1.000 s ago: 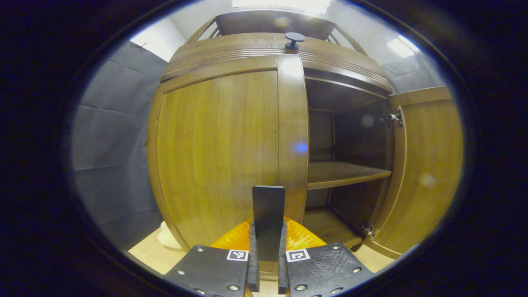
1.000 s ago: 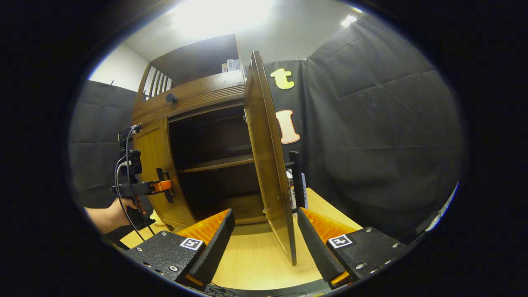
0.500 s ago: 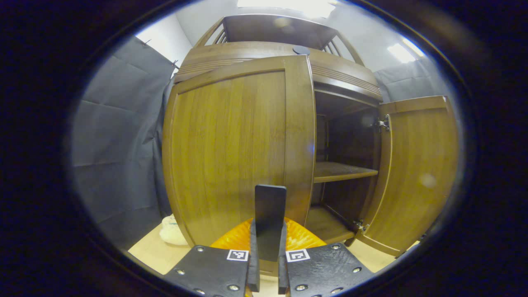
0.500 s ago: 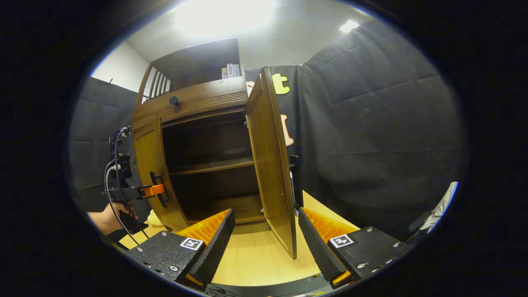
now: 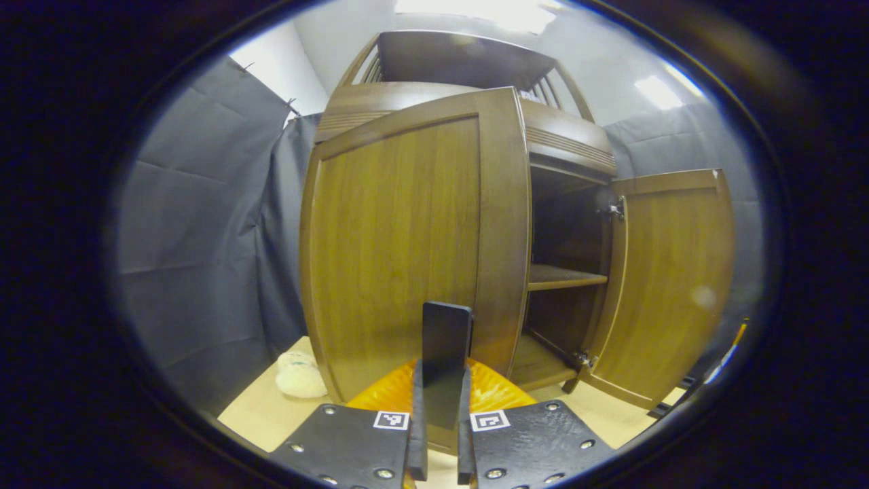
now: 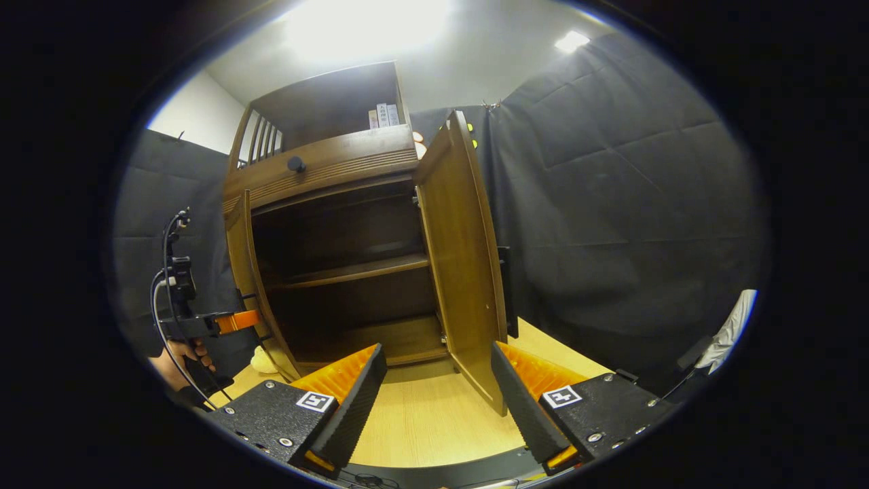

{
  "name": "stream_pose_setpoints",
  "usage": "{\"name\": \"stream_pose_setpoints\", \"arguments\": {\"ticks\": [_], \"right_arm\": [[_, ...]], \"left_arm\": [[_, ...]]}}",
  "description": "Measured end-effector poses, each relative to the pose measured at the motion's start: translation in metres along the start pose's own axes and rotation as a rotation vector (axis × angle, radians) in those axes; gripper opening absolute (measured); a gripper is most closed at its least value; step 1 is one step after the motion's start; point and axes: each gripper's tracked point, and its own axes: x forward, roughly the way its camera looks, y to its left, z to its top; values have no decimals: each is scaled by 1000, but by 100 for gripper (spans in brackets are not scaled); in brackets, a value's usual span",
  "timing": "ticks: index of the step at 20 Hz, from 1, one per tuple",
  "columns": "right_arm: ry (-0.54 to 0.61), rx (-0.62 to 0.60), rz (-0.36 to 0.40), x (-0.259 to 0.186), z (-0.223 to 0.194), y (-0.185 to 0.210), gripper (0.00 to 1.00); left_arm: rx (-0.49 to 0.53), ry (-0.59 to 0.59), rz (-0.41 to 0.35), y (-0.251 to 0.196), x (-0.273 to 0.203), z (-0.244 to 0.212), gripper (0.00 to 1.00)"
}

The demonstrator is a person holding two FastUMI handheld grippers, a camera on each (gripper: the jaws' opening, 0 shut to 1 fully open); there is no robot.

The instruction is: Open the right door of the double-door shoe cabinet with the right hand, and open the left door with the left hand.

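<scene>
The wooden shoe cabinet (image 6: 326,163) stands with both doors swung out. In the left gripper view my left gripper (image 5: 440,407) is shut on the dark upright handle (image 5: 445,333) of the left door (image 5: 400,251), which is partly open. The right door (image 5: 672,285) hangs wide open beside the dark inside with its shelf (image 5: 563,277). In the right gripper view my right gripper (image 6: 438,401) is open and holds nothing, low in front of the right door (image 6: 465,258) and apart from its handle (image 6: 506,292). The left door (image 6: 241,272) shows edge-on, with the left gripper (image 6: 227,321) on it, held by a hand (image 6: 180,353).
A pale soft object (image 5: 299,375) lies on the light wooden floor (image 6: 421,421) by the cabinet's left foot. Black cloth walls (image 6: 624,217) close in on both sides. A round knob (image 6: 295,163) sticks out of the rail above the doors. Small boxes (image 6: 381,115) stand on the top shelf.
The left door has swung further out with my left gripper on its handle. The right door has opened wider, away from my open right gripper.
</scene>
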Motion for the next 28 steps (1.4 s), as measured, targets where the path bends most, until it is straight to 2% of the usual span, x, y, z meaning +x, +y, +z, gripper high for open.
{"name": "stream_pose_setpoints", "arguments": {"ticks": [2,5,7,9,10,11,12,13,15,16,17,18,20,21,22,26,27,28], "right_arm": [[8,2,7,-2,-3,7,92],[14,3,14,-3,-8,14,92],[19,7,19,-4,-11,19,95],[26,9,26,-5,-15,24,95],[30,9,30,-6,-16,26,92],[33,7,34,-6,-17,29,95],[35,5,37,-6,-18,31,99],[35,4,39,-8,-19,33,95],[36,3,43,-10,-22,37,95],[39,3,46,-11,-23,40,95],[43,3,50,-12,-25,42,95],[47,1,53,-14,-27,43,95],[50,-5,55,-16,-29,46,95],[49,-6,56,-18,-30,47,92],[49,-8,57,-19,-31,47,96],[57,-17,61,-24,-37,48,95],[57,-18,64,-24,-37,49,95],[58,-19,68,-25,-37,50,92]], "left_arm": [[4,0,0,1,-3,0,12],[6,-4,2,3,-6,0,12],[8,-7,6,9,-12,0,23],[3,-6,5,13,-13,0,23],[-3,-3,5,15,-14,0,23],[-9,-3,6,15,-15,-1,17],[-9,-3,8,15,-17,-1,23],[-5,-4,10,16,-19,-1,23],[-1,-4,14,22,-21,0,22],[-7,-5,18,24,-23,-1,17],[-12,-6,25,25,-24,0,22],[-15,-7,34,28,-25,0,12],[-8,-10,56,35,-28,2,12],[0,-12,71,41,-29,2,12],[12,-16,90,47,-30,3,12],[66,-45,177,76,-34,10,17],[67,-46,195,83,-36,11,16],[60,-45,210,87,-40,12,11]]}}
